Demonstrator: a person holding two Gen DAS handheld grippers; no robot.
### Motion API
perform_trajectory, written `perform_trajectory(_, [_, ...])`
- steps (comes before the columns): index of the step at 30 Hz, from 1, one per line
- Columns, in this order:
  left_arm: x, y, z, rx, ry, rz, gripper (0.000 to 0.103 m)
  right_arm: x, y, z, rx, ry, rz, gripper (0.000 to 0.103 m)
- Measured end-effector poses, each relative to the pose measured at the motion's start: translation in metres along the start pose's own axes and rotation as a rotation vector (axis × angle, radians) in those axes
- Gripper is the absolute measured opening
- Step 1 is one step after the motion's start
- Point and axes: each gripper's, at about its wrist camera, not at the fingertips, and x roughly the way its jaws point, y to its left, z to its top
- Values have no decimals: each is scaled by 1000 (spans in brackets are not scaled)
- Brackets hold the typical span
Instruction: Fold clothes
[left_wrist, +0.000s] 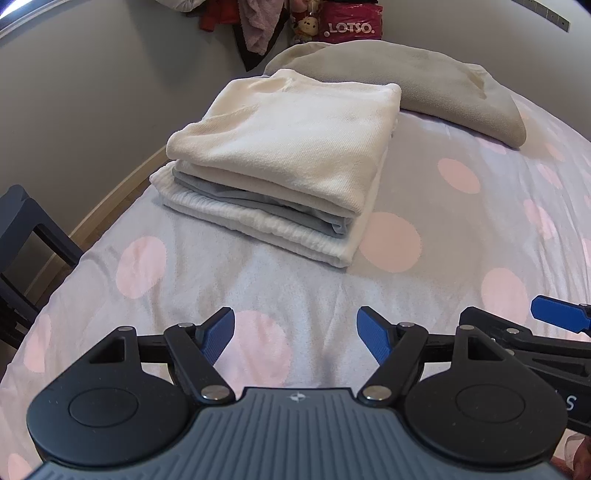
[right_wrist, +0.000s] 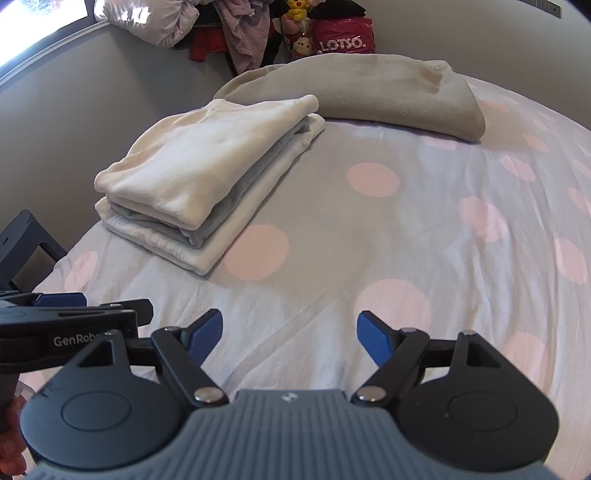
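Bedroom; grey wall behind, soft toys and a pink LOTSO bag past the head of the bed. Work surface is the bed, lilac cover with pink dots. Stack of folded clothes sits near the bed's left edge, toward the head: cream knit on top, grey garment between, white ribbed piece at the bottom. Beige blanket lies folded across the head end, just behind the stack. Left gripper and right gripper hover side by side over the foot-end cover, both with jaws spread wide, nothing between them. No unfolded garment in either view; task looks largely done. Handling estimate: light, soft, limp fabric, layers prone to sliding; take the stack by its near folded edge, pinching all layers together.
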Motion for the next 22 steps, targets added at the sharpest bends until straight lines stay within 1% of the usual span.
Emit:
perform_trajectory(9, [1,-1,-2,-8,0,4,72,-1,1,0,-7,7,-2,82])
perform_trajectory(14, [-2,-2,-4,-1,-21,6,72,-1,1,0,-8,8,-2,82])
perform_trajectory(22, [-4,-2,-4,-7,-28,10,72,-1,0,0,-6,8,0,82])
